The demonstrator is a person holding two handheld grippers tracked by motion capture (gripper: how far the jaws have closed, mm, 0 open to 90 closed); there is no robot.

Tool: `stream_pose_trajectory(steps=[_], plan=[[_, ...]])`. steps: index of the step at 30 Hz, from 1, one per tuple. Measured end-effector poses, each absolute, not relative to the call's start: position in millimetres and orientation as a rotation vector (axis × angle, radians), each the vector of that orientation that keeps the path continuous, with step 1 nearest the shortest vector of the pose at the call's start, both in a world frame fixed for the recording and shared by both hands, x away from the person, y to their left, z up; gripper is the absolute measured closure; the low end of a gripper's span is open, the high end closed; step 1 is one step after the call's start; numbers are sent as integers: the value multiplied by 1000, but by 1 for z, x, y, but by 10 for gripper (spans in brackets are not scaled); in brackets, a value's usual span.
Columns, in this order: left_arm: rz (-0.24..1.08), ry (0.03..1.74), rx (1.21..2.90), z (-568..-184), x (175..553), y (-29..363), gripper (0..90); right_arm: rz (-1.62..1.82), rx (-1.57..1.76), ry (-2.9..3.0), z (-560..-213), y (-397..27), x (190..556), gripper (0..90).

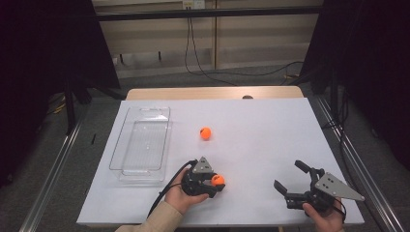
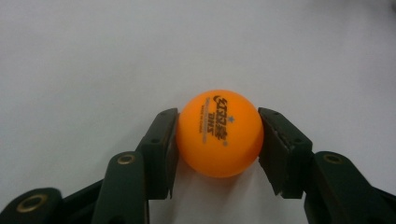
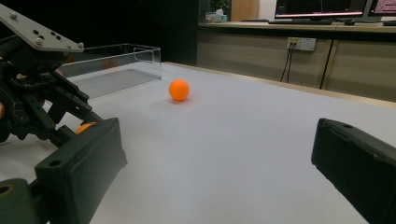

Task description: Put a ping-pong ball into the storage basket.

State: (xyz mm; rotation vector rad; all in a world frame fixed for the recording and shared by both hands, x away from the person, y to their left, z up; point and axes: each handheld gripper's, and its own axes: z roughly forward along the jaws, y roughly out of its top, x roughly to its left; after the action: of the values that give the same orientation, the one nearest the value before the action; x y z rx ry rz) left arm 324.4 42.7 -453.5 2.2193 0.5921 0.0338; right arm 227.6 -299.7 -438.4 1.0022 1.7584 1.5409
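Left gripper (image 1: pixel 216 185) pinches the near orange ball (image 2: pixel 219 133) low on the table (image 1: pixel 261 130), ready for lifting toward the clear tray (image 1: pixel 141 145); right gripper (image 1: pixel 292 180) waits wide open, empty.

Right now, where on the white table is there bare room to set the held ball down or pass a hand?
The widest bare stretch of the white table lies right of the loose orange ball, reaching the open right gripper. It is crowded between the clear plastic tray and the left gripper clamping the other orange ball.
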Motion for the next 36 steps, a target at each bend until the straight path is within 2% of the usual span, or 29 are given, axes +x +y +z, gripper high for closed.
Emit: stream_pose_trajectory(steps=[16,36], plan=[[53,637,2205,-450,325,44,509,1547,1002,1755,-438,-300,228,17],[12,694,2169,-434,332,52,509,1549,1000,1753,-438,-300,228,17]])
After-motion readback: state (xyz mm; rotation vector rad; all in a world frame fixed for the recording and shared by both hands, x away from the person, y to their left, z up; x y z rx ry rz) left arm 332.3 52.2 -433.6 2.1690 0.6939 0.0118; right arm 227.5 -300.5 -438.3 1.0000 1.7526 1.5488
